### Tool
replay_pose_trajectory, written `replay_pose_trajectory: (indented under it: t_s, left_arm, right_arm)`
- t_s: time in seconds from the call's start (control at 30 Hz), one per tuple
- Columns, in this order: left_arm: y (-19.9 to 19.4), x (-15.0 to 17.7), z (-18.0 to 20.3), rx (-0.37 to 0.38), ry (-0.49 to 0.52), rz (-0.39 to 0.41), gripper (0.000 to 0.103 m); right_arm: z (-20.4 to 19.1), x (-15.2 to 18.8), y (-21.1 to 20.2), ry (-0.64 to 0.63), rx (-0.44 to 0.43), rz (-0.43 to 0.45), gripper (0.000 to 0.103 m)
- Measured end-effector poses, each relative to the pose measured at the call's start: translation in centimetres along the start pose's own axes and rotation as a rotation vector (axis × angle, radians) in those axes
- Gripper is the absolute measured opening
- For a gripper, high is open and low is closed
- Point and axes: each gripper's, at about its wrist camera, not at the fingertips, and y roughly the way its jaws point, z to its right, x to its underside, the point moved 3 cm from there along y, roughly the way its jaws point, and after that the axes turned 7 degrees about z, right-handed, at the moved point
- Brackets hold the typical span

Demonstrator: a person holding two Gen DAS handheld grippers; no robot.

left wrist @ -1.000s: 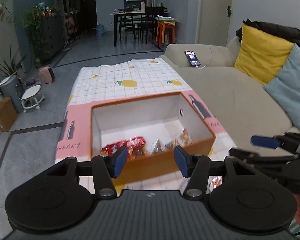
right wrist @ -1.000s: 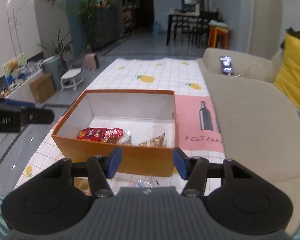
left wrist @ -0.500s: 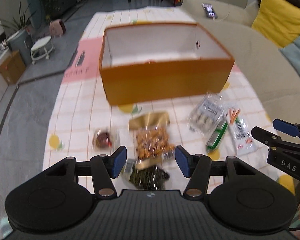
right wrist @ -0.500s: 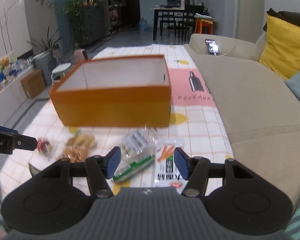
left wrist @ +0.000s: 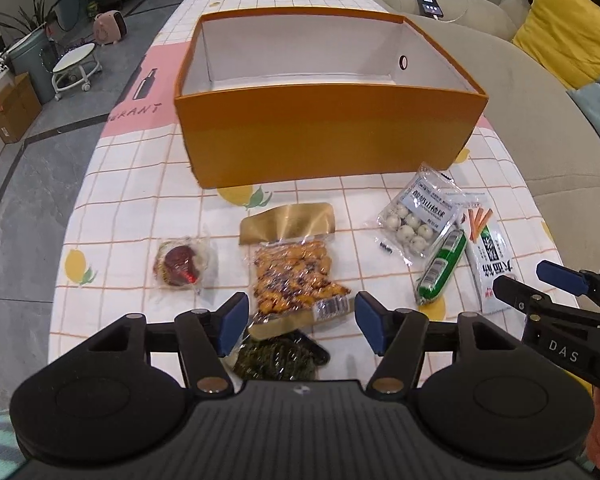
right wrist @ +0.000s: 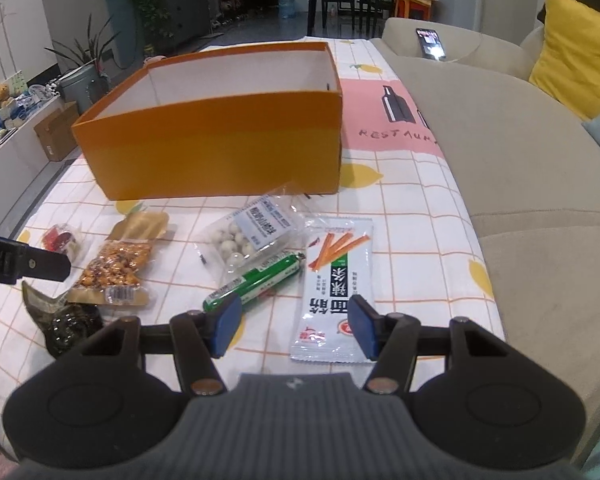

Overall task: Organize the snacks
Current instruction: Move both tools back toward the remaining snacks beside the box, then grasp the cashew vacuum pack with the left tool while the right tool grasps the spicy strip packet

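A pick-up is being set up: the left tool [left wrist: 298,318], empty with jaws opening, is aimed at the nut packet [left wrist: 296,272], the half-open empty right tool [right wrist: 292,326] at the noodle sachet [right wrist: 334,292], both lying at 6 o'clock of the orange box [left wrist: 328,136] on the surface [left wrist: 140,208]; lowering and closing are called for next.

"DAS" — right hand-held gripper [left wrist: 556,280]; "RESTAU…" — pink tablecloth panel [right wrist: 396,120].

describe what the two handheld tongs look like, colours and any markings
Both are matte black, with a ribbed grey-black body, two round discs at the sides and silver pivot screws. The left tongs and right tongs each end in blue pads. Seen from the left camera, the right one carries white "DAS" lettering. No cables show.
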Motion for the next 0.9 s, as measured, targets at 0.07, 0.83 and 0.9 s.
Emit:
replay_pose_trajectory:
  t_s: [0.07, 0.83, 0.9]
  left_arm:
    - [0.7, -0.3, 0.0, -0.007, -0.016, -0.008, 0.074]
    - [8.6, -0.7, -1.0, -0.074, -0.143, -0.154, 0.087]
    - [9.0, -0.6, -1.0, -0.070, -0.152, -0.161, 0.087]
  right_arm:
    - [0.4, -0.3, 0.6, 0.006, 0.021, -0.002, 0.057]
    - [2.7, 0.1, 7.7, 0.004, 0.039, -0.104, 0.061]
    - [2.6, 0.1, 7.9, -0.007, 0.041, -0.096, 0.061]
